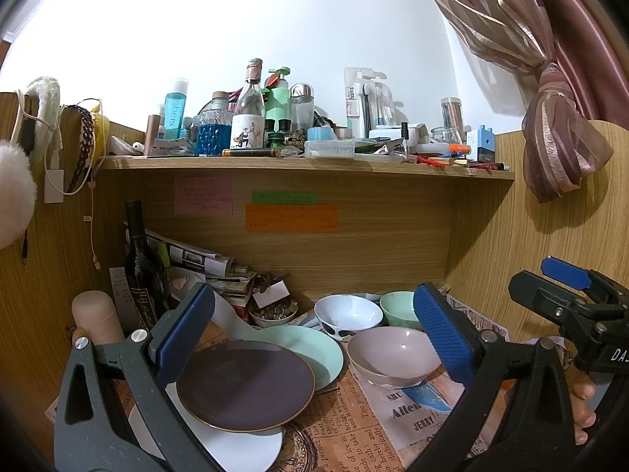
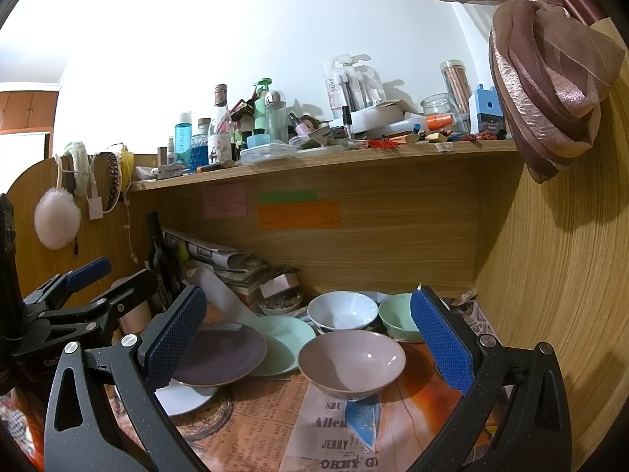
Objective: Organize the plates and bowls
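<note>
On the newspaper-covered desk a dark purple plate (image 1: pixel 245 387) (image 2: pixel 222 354) lies overlapping a mint green plate (image 1: pixel 310 350) (image 2: pixel 285 344) and a white plate (image 1: pixel 236 446) (image 2: pixel 182 395). A pink bowl (image 1: pixel 393 354) (image 2: pixel 352 362) stands in front of a white bowl (image 1: pixel 348 312) (image 2: pixel 342 310) and a green bowl (image 1: pixel 399 306) (image 2: pixel 397 314). My left gripper (image 1: pixel 314 338) is open above the purple plate and the pink bowl. My right gripper (image 2: pixel 308 344) is open too, framing the pink bowl. Neither holds anything.
A dark wine bottle (image 1: pixel 141 263) and a stack of papers (image 1: pixel 212 263) fill the back left corner beside a small dish of trinkets (image 1: pixel 273 312). The shelf (image 1: pixel 306 165) above is crowded with bottles. Wooden side walls (image 2: pixel 550 295) close in; a curtain (image 1: pixel 558 149) hangs right.
</note>
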The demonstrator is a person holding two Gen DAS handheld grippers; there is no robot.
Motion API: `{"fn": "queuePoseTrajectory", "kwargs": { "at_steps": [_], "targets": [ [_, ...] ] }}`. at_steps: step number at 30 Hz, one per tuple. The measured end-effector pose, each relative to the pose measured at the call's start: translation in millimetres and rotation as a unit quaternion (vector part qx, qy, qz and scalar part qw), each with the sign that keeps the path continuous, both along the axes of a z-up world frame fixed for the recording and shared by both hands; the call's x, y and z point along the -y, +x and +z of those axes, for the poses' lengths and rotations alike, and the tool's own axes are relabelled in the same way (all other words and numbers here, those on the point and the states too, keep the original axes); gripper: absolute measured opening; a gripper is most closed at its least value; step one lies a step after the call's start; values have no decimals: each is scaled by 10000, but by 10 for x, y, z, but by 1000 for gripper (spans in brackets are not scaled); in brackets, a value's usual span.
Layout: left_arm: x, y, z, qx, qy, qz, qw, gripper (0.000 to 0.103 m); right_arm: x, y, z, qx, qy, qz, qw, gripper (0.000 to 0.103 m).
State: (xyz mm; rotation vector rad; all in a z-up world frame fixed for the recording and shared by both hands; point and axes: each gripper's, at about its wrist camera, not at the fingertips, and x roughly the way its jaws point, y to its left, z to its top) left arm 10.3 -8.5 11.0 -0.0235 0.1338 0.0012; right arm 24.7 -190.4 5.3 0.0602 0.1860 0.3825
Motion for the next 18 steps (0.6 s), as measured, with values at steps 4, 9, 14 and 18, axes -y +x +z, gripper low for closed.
{"fn": "queuePoseTrajectory", "kwargs": {
  "at_steps": [4,9,14,18],
  "targets": [
    [-1,-2,-2,5,-1,0,10000,103,-2,-4,-5,5,2,-2,10000,103],
    [0,-2,-2,7,-2,0,10000,103,-7,-1,-5,6,0,-3,10000,103],
    [6,7,3,6,-2,3,10000,103,-3,4,-10,3,4,3,10000,103],
    [8,19,12,-4,-13,0,10000,103,-15,2,3,-3,0,9,10000,103]
  ]
}}
